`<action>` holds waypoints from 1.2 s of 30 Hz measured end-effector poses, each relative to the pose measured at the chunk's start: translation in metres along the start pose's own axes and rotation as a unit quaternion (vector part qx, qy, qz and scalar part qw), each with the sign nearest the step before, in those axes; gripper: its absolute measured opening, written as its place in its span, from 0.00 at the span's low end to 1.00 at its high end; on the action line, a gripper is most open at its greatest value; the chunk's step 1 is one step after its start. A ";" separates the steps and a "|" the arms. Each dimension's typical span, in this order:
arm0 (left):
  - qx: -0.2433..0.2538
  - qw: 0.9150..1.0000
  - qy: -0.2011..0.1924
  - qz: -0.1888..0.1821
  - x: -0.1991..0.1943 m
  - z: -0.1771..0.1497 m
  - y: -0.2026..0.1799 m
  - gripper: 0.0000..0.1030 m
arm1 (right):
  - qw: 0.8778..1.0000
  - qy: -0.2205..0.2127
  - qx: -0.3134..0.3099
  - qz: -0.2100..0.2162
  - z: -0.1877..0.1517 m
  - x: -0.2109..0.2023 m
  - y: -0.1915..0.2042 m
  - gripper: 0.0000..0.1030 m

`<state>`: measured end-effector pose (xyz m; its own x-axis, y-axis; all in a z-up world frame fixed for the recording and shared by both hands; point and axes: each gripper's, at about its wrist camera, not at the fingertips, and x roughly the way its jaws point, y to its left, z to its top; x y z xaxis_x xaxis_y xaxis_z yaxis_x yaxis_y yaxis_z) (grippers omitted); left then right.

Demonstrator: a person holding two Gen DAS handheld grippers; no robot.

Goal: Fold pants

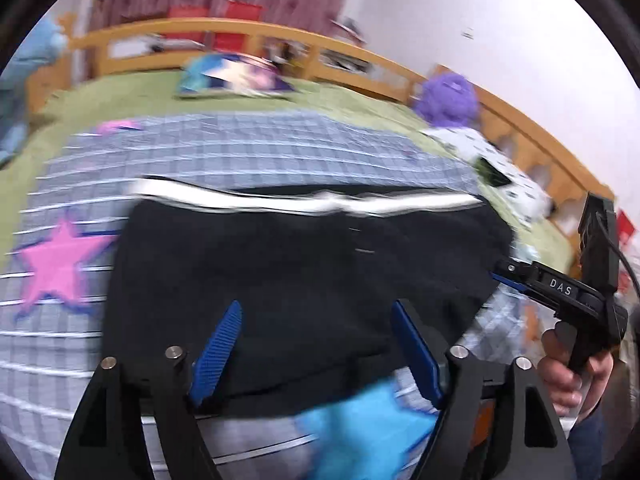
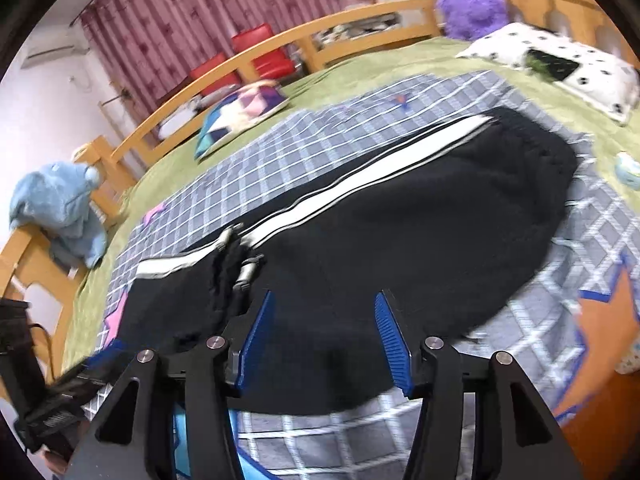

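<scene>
blue pads on my left gripper sit nearest the lens, spread wide, nothing between them; they hang over the near edge of the black pants, contact with the cloth not clear; left view is motion-blurred; my right gripper shows the same state, jaws wide apart and empty, above the near hem of the pants; pants lie flat on the grey checked quilt, long axis running across both views, white side stripe along the far edge; waistband end looks to be toward the right in the right wrist view, bunched black fabric with a metal toggle near the left part; pink star printed on the quilt just left of the pants, blue patch on the quilt right under my left jaws, orange star on the quilt at the right in the right view; quilt sits on a green bedspread in a wooden bed frame; purple plush and white spotted pillow at the far corner, blue plush draped on the frame at left, colourful cushion by the far rail; my right hand on its handle shows at the right edge of the left view
</scene>
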<state>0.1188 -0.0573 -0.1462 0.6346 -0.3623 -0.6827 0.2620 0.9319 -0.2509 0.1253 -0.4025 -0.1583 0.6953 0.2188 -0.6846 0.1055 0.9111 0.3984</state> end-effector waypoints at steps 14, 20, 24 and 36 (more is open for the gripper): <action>-0.150 0.986 0.008 0.070 -0.074 -0.074 0.140 0.75 | 0.987 0.103 -0.122 0.021 -0.027 0.129 0.118 0.13; -0.131 0.990 -0.009 0.060 -0.080 -0.059 0.144 0.75 | 0.992 0.013 -0.101 0.069 0.031 0.076 0.105 0.14; -0.104 0.993 -0.005 0.049 -0.063 -0.041 0.126 0.75 | 0.980 0.150 -0.127 -0.022 0.005 0.142 0.080 0.29; -0.033 0.996 0.027 0.075 0.023 -0.006 0.071 0.75 | 0.970 0.094 -0.222 -0.039 -0.036 0.092 0.102 0.42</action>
<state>0.1474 0.0008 -0.1841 0.6217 -0.2196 -0.7518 0.1178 0.9752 -0.1875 0.1745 -0.2772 -0.2029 0.5507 0.1651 -0.8182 -0.1928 0.9789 0.0678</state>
